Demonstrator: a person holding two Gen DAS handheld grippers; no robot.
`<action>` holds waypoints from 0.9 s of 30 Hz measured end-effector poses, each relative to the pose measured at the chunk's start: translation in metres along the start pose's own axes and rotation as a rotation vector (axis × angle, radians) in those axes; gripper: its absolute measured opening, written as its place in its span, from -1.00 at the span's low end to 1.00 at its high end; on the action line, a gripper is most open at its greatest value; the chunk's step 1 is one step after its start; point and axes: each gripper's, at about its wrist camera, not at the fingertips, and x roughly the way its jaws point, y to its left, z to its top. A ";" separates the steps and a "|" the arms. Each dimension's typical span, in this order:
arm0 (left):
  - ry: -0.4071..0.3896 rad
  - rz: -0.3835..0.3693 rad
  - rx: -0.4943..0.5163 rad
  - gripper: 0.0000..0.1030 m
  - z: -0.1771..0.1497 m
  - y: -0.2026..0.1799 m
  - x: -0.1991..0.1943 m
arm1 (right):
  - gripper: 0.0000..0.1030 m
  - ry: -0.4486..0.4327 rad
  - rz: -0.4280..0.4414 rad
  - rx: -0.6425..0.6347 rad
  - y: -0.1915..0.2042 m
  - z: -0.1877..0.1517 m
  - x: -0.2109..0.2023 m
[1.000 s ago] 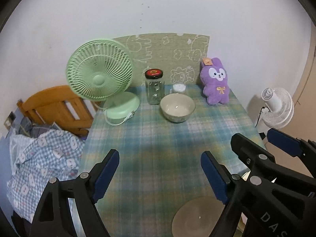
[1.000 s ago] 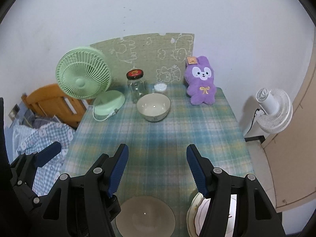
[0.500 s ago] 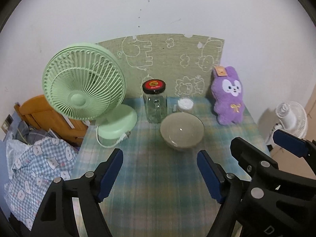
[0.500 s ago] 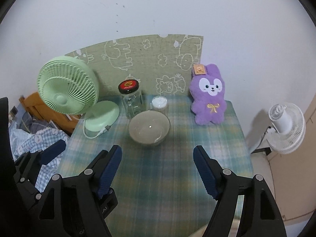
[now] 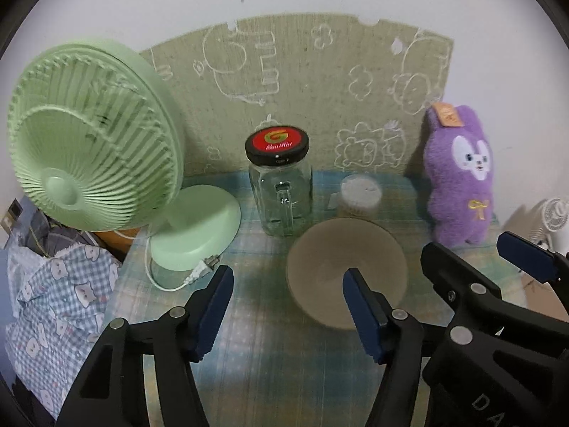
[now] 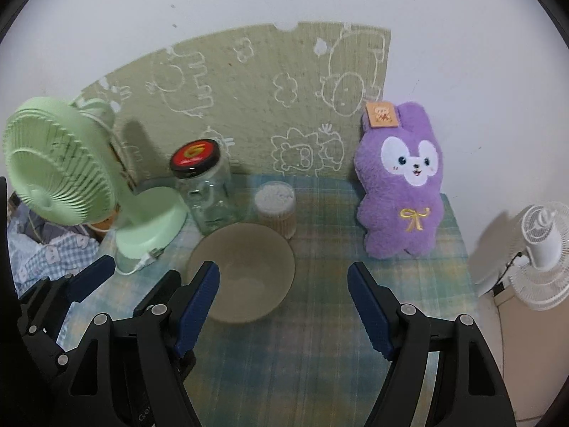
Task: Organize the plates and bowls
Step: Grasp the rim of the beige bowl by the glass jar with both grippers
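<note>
A beige bowl (image 5: 346,267) stands upright on the plaid tablecloth (image 5: 270,366), near the far side of the table; it also shows in the right wrist view (image 6: 245,270). My left gripper (image 5: 288,306) is open and empty, its right finger in front of the bowl's near rim. My right gripper (image 6: 284,302) is open and empty, its left finger over the bowl's left rim. The right gripper also shows at the right edge of the left wrist view (image 5: 490,284). Whether either touches the bowl cannot be told.
A green desk fan (image 5: 89,163) stands at the far left with its cord on the table. A glass jar with a red lid (image 5: 281,192) and a small tub (image 5: 359,195) stand behind the bowl. A purple plush rabbit (image 6: 402,181) leans on the wall. A white floor fan (image 6: 540,249) stands right of the table.
Both grippers have moved forward across the table toward the bowl, which now looks much larger and lies between and under the fingers. The plates near the front edge have dropped out of view.
</note>
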 end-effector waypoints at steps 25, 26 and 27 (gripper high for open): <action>0.090 0.018 0.000 -0.41 -0.009 -0.014 0.101 | -0.48 0.117 0.000 0.071 -0.010 -0.013 0.117; 0.091 0.021 -0.002 -0.47 -0.009 -0.014 0.103 | -0.48 0.117 0.002 0.072 -0.009 -0.013 0.118; 0.090 0.024 -0.002 -0.51 -0.009 -0.014 0.103 | -0.50 0.117 0.003 0.070 -0.008 -0.012 0.118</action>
